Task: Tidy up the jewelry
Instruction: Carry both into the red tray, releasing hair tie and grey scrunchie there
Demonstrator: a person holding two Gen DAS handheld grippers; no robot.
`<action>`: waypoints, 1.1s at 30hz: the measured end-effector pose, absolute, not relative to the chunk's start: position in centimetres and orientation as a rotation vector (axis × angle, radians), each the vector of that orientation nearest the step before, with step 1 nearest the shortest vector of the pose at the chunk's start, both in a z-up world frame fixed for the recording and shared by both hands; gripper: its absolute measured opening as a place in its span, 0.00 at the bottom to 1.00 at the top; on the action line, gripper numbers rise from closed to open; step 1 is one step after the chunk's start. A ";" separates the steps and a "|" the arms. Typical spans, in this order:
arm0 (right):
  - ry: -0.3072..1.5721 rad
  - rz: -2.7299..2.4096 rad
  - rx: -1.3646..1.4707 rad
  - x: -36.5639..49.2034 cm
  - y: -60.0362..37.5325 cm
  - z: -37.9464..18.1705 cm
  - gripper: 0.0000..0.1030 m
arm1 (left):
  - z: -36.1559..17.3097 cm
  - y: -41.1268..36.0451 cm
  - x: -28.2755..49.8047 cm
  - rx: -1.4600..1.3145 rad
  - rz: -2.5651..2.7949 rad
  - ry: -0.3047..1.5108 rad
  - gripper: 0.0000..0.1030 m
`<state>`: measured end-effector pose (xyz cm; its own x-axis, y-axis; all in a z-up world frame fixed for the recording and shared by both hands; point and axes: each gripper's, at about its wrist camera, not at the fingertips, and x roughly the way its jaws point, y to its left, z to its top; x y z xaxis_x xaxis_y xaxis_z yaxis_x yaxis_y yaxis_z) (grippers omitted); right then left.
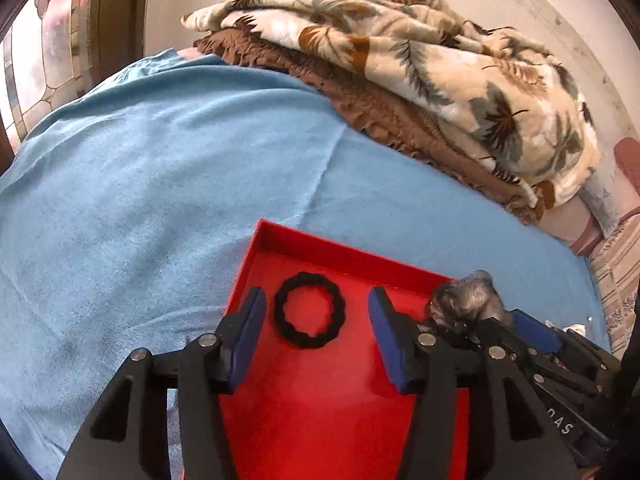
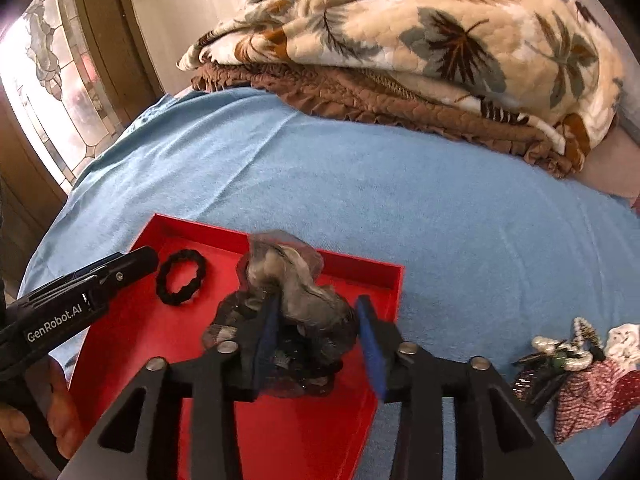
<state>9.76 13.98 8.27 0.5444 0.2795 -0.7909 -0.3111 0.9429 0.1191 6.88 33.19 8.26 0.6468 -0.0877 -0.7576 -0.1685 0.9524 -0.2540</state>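
Red is the colour of the shallow tray (image 1: 256,264) that sits on a bed with a light blue sheet (image 1: 140,200). A black hair tie (image 1: 309,310), shaped like a ring, lies flat on the tray floor near the far wall.

In the left wrist view, the left tool (image 1: 317,320) hangs over the tray. Its two blue pads (image 1: 250,336) stand apart, and nothing is held between them. The black hair tie lies just past the tips, between the two pads but not touched by them.

The right tool (image 2: 318,328) is also over the tray, on the side away from the black hair tie. A fluffy grey and black scrunchie (image 2: 288,292) sits between its blue pads. The pads stand apart. The soft cloth bunches against the left pad and there is a gap before the other pad, so the scrunchie is loose and rests on the tray floor.

On the sheet beside the tray, on the right, lies a small pile of hair things (image 2: 576,376): a string of white pearls, a red and white cloth piece and some dark bits.

At the back of the bed sits a folded leaf-print blanket (image 2: 440,40) on top of a brown frilly cover (image 2: 360,100). A window with coloured glass (image 2: 52,92) is on the left. Part of a hand (image 2: 24,420) shows at the lower left edge of the right wrist view.
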 end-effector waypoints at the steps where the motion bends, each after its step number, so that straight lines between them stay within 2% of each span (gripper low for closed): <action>1: 0.927 0.351 -0.026 9.5 13.6 8.7 0.51 | 8.4 33.2 6.7 -0.316 0.044 0.864 0.52; 8: 0.851 0.260 0.032 8.3 7.0 12.8 0.52 | 9.3 33.4 4.7 -0.334 0.041 0.821 0.54; 11: 0.874 0.141 0.021 9.8 2.5 12.8 0.52 | 9.9 33.4 4.4 -0.341 0.036 0.799 0.55; 17: 1.088 0.031 0.045 13.8 -3.1 7.8 0.52 | 9.7 32.8 4.6 -0.331 0.039 0.804 0.56; 22: 1.168 0.010 0.077 14.2 -3.8 4.4 0.51 | 9.3 32.0 4.8 -0.315 0.025 0.816 0.56; 29: 1.316 0.211 0.278 8.1 -4.5 4.3 0.51 | 9.1 30.9 4.8 -0.279 0.015 0.822 0.56; 33: 1.354 0.317 0.250 2.7 -4.9 4.9 0.51 | 9.2 30.9 4.6 -0.283 0.015 0.815 0.56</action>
